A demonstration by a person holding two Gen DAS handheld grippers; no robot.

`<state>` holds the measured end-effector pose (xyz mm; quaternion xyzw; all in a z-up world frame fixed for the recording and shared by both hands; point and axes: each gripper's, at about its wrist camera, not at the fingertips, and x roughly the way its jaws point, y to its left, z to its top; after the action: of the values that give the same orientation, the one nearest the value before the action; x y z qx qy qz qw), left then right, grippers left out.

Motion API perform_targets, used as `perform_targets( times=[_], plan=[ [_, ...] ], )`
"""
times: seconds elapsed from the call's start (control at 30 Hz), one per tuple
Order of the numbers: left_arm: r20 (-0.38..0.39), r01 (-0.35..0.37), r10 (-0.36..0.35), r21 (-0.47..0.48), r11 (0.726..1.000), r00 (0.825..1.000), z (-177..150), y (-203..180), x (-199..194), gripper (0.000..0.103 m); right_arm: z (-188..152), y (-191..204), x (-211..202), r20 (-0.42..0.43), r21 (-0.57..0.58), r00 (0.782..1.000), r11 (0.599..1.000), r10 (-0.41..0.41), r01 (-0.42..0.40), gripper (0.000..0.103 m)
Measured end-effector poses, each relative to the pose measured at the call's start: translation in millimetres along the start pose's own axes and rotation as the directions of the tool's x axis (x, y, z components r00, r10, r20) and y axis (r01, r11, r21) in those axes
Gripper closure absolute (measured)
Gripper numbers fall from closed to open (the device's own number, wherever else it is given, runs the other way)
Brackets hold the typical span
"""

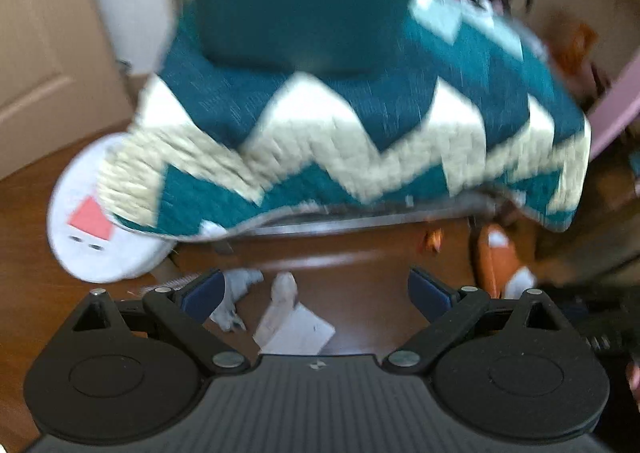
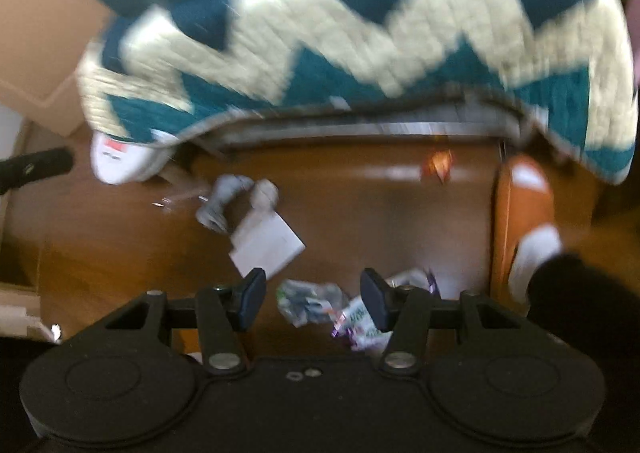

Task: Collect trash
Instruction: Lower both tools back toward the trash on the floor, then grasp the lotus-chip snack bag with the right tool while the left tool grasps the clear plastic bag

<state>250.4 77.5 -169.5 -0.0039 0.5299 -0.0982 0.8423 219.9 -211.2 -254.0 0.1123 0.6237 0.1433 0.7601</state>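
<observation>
Reaching step: both the left gripper [image 1: 316, 289] and right gripper [image 2: 314, 301] hang with jaws apart, empty, above floor litter; next, the right must drop onto the crumpled wrappers [image 2: 320, 303].

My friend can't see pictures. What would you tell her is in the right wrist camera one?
An open black right gripper hangs over crumpled printed wrappers on a brown wooden floor. Farther off lie a white folded paper, grey crumpled tissue, a small orange wrapper, and a teal-and-cream zigzag blanket.
</observation>
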Motion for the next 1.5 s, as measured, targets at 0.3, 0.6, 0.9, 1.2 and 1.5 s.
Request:
perform_targets(
  times=[0.3, 0.6, 0.9, 1.2, 1.5],
  plan=[
    [-0.214, 0.094, -0.035, 0.277, 0.956, 0.976, -29.7, -46.2, 108.9, 0.004, 3.5, -49.5, 115.3, -0.186, 0.210, 0.978, 0.968, -0.095, 0.134, 0.051],
    [-0.394, 0.213, -0.023, 0.446, 0.870, 0.919, -77.2, -77.1, 208.6, 0.004, -0.4, -109.3, 195.2, -0.321, 0.299, 0.930, 0.913, -0.177, 0.277, 0.051],
    [-0.504, 0.334, 0.006, 0.582, 0.741, 0.864, -147.1, -94.0, 272.1, 0.004, -17.3, -122.4, 259.2, -0.424, 0.174, 0.883, 0.939, -0.200, 0.296, 0.051],
    [-0.514, 0.355, 0.046, 0.652, 0.670, 0.857, -189.5, -107.9, 312.5, 0.006, -26.8, -127.5, 293.4, -0.456, 0.133, 0.867, 0.948, -0.201, 0.289, 0.051],
    [-0.490, 0.338, 0.109, 0.729, 0.595, 0.865, -213.1, -113.9, 335.5, 0.036, -34.2, -120.4, 303.0, -0.416, 0.079, 0.879, 0.954, -0.233, 0.290, 0.053]
  ],
)
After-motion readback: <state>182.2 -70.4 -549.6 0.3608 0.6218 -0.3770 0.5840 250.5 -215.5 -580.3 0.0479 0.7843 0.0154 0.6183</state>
